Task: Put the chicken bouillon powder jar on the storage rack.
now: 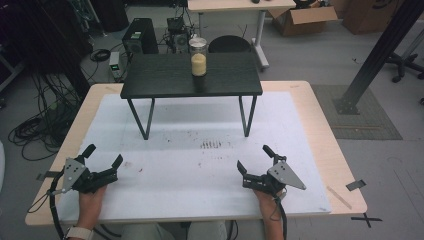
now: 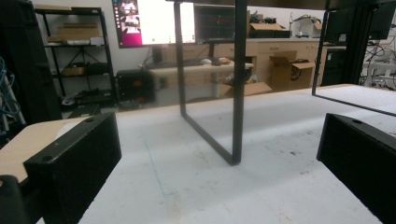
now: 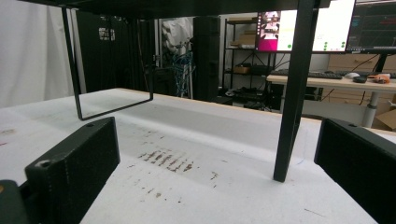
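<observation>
Both hand-held grippers, left [image 1: 103,156] and right [image 1: 255,157], rest wide open on the near bench [image 1: 310,125], apparently readying for the far jar [image 1: 198,56].

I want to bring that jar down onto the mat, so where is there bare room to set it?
The white mat lies bare between the left gripper and the right gripper, forward to the small black table's legs, apart from faint stains. Under that table is open but low. The jar stands alone on its top.
</observation>
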The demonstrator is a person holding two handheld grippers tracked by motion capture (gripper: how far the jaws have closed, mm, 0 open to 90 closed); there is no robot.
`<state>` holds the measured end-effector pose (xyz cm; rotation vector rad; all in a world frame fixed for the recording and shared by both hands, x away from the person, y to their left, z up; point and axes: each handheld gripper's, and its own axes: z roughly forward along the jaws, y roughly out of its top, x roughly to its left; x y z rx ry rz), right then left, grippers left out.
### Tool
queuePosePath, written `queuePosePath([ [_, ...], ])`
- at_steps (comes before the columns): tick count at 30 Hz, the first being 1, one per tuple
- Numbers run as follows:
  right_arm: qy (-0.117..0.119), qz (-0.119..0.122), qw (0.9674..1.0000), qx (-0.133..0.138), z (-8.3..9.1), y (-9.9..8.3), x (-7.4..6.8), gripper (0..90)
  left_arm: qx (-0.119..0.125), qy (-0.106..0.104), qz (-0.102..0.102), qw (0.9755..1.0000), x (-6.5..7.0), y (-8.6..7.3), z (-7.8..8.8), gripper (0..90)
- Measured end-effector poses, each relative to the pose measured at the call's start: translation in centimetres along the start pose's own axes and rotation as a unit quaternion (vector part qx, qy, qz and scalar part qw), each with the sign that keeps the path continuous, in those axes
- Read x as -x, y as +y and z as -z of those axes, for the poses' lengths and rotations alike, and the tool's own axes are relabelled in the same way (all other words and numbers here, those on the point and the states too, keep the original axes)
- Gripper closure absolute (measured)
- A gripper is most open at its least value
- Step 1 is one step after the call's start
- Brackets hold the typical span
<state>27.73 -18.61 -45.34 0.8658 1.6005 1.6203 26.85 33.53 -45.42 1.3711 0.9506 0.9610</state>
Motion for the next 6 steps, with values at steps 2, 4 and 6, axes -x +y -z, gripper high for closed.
queuePosePath([
  [2,0.000,-0.003,1.0000,0.001,0.02,-0.01,0.06,0.0,0.000,0.000,0.001,1.0000,0.00,0.00,0.00,0.3],
  [4,0.000,-0.003,1.0000,0.003,0.06,-0.02,0.06,0.0,0.000,0.001,0.000,1.0000,-0.02,0.00,0.01,0.2],
  [6,0.000,0.000,1.0000,0.003,0.05,-0.03,0.02,0.0,0.000,0.001,0.001,1.0000,-0.02,0.00,0.00,0.2],
])
